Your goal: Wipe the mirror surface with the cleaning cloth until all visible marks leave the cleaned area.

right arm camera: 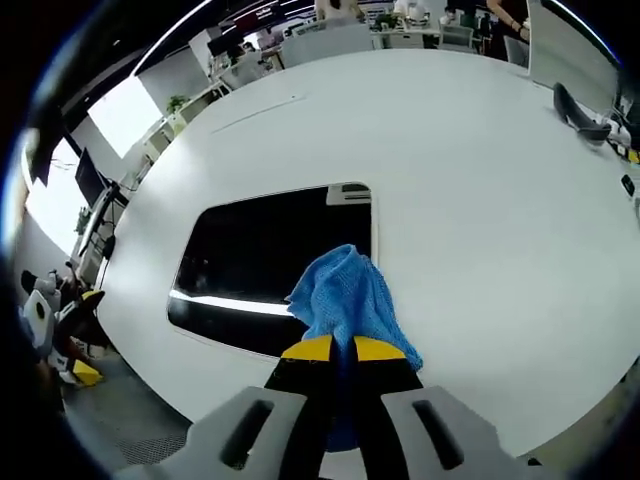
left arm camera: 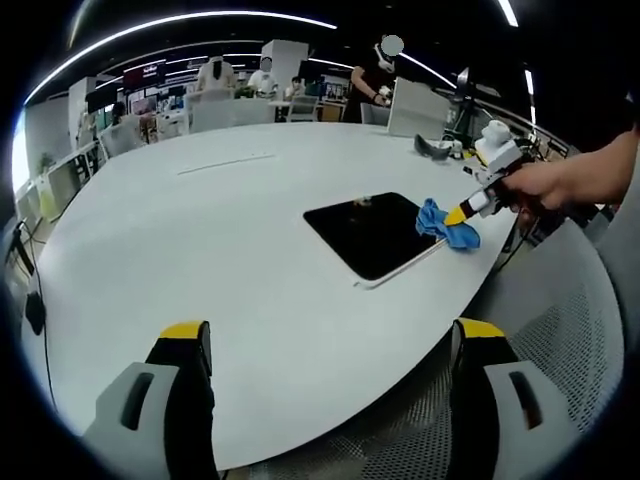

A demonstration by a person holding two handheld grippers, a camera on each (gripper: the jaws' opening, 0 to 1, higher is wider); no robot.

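1. White and broad, the table [left arm camera: 230, 230] is sitting in an open office, with desks, monitors and a few people standing far behind it in the left gripper view.
2. Near the table's edge the mirror [left arm camera: 375, 235] is lying flat — a dark rectangle reflecting a bright strip of ceiling light in the right gripper view.
3. From the left gripper view the left gripper [left arm camera: 330, 345] is hovering well back from the mirror, its yellow-tipped jaws standing wide apart and gripping nothing.
4. That same view is catching the right gripper [left arm camera: 462, 213] from the side, held by a person's hand [left arm camera: 545, 185], with the blue cleaning cloth [left arm camera: 445, 224] bunched at its tip and resting on the mirror's corner and the table beside it.
5. Looking along the right gripper's own jaws (the closer angle), the two yellow tips are pinching together on the cloth, which is spreading forward over the mirror's near edge.
6. Whether marks are remaining on the glass — I cannot tell from either view.
7. At the far edge, a dark curved object [right arm camera: 580, 112] is lying well apart from the mirror.
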